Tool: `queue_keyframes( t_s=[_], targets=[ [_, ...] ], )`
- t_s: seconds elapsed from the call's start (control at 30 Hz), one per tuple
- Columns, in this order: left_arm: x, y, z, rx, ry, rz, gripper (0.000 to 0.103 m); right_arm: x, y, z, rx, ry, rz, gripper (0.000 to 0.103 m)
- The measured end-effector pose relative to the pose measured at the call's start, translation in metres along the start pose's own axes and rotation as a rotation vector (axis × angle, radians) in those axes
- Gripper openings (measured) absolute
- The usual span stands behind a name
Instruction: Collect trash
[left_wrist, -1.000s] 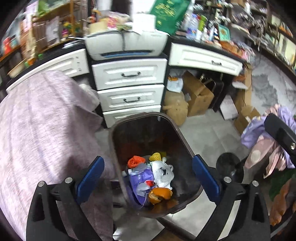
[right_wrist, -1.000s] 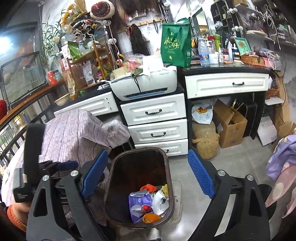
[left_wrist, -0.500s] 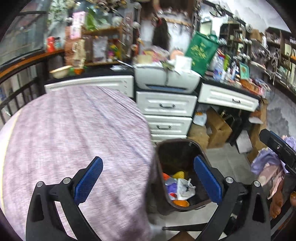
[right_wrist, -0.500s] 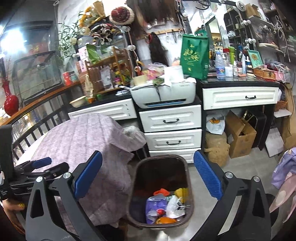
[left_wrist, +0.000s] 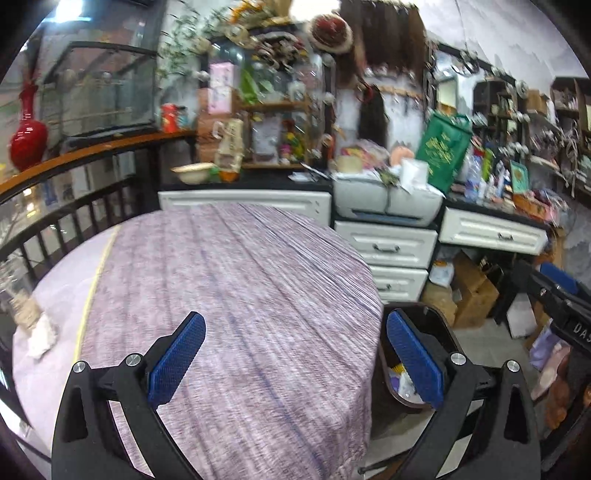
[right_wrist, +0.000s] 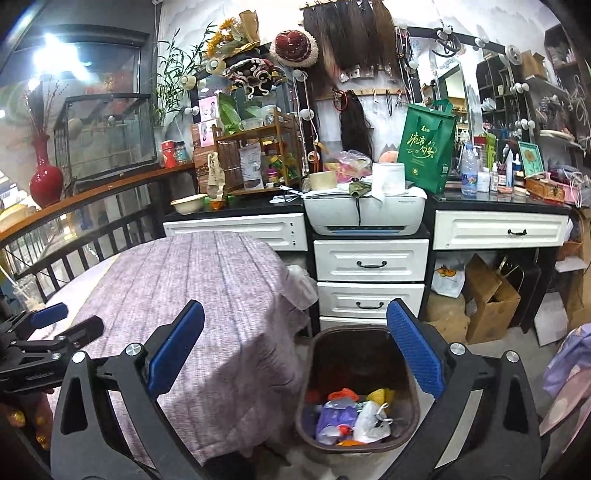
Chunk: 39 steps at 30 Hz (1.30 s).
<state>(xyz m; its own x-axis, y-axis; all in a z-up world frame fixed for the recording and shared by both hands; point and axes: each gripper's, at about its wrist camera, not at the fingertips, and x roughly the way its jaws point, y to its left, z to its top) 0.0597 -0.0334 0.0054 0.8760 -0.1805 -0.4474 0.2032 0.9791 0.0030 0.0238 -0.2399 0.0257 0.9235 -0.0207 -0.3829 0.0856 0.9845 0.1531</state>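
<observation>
Right wrist view: the brown trash bin (right_wrist: 360, 391) stands on the floor beside the cloth-covered table (right_wrist: 207, 295), trash (right_wrist: 351, 413) heaped inside. My right gripper (right_wrist: 295, 354) hangs above it, jaws just spread wide, nothing between them. My left gripper (left_wrist: 295, 363) is over the table, jaws apart and empty.

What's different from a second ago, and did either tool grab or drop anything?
Both tools have swung away from the trash bin toward the cloth-covered table. The left tool went furthest: the bin has slid from the centre of its view to the right edge. The right tool has just opened slightly wider. Nothing was grabbed or dropped; both are empty. The bin and its trash lie unchanged.
</observation>
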Motion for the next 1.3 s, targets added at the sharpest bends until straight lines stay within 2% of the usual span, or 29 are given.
queue_keyframes(
  t_s=[0.1,0.53,0.97,1.3],
  targets=[
    [-0.014,0.005,-0.003,-0.015,-0.050,0.025,0.098,-0.003,0.009,-0.003,-0.024,-0.004,0.016,0.097],
    [-0.030,0.020,-0.015,-0.080,-0.113,0.034,0.098,-0.025,0.025,-0.018,-0.053,-0.077,0.034,0.097],
    [-0.031,0.018,-0.016,-0.034,-0.119,0.058,0.098,-0.026,0.022,-0.019,-0.061,-0.095,0.027,0.097],
    [-0.028,0.023,-0.017,-0.049,-0.098,0.056,0.098,-0.023,0.021,-0.021,-0.062,-0.085,0.034,0.097]
  ],
)
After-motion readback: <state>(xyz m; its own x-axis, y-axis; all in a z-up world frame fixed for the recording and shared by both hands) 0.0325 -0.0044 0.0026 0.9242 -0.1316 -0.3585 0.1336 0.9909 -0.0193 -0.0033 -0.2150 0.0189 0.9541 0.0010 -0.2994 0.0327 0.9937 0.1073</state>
